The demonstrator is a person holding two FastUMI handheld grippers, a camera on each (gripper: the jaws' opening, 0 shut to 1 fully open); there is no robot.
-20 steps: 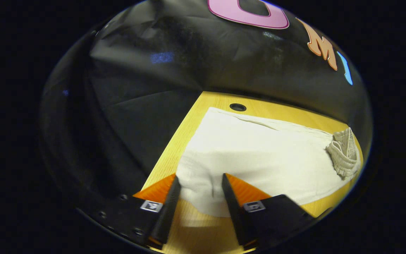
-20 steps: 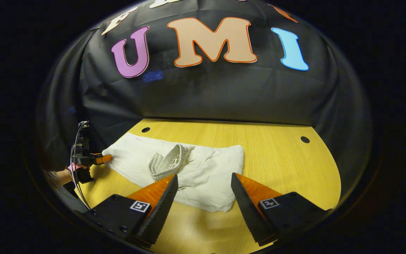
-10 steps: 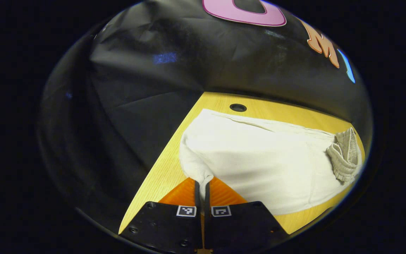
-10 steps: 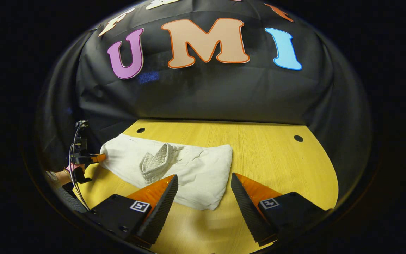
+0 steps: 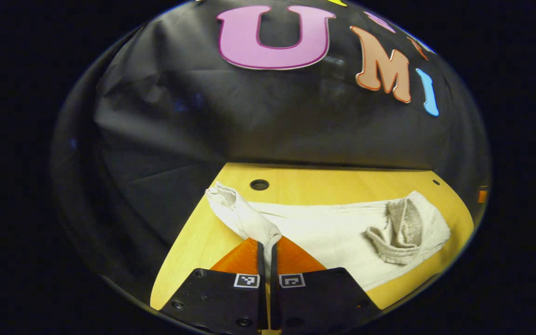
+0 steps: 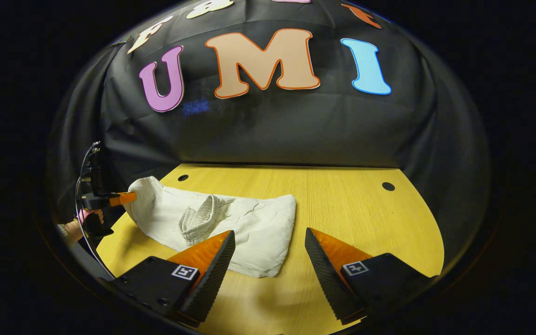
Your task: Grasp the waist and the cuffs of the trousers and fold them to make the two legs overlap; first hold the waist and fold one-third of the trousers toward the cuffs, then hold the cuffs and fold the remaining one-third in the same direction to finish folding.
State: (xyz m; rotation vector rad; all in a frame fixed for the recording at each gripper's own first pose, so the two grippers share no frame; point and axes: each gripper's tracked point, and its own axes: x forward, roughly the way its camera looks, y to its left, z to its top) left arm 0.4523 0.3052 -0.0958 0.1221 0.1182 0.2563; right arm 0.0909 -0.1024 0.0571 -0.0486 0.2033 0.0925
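Note:
Cream trousers [image 5: 333,232] lie partly folded on the yellow table [image 5: 193,246], the ribbed waistband [image 5: 396,232] turned over onto the legs. My left gripper [image 5: 266,249] is shut on the cuff end [image 5: 244,218] and holds it raised off the table. In the right gripper view the trousers [image 6: 231,221] lie left of centre, with the waistband [image 6: 198,218] on top and the left gripper [image 6: 121,199] pinching the lifted cuff end at their left. My right gripper [image 6: 268,253] hangs open above the table, just near the folded right edge of the trousers, holding nothing.
The table [image 6: 351,218] has small round holes [image 6: 388,186] near its back corners [image 5: 259,184]. Black cloth walls close the back and sides. A hand [image 6: 79,223] holds the left gripper at the table's left edge. Bare tabletop lies right of the trousers.
The left gripper shut on the cuff end and lifted it off the table, pulling the cloth up. The right gripper stayed open, drifting slightly right of the trousers.

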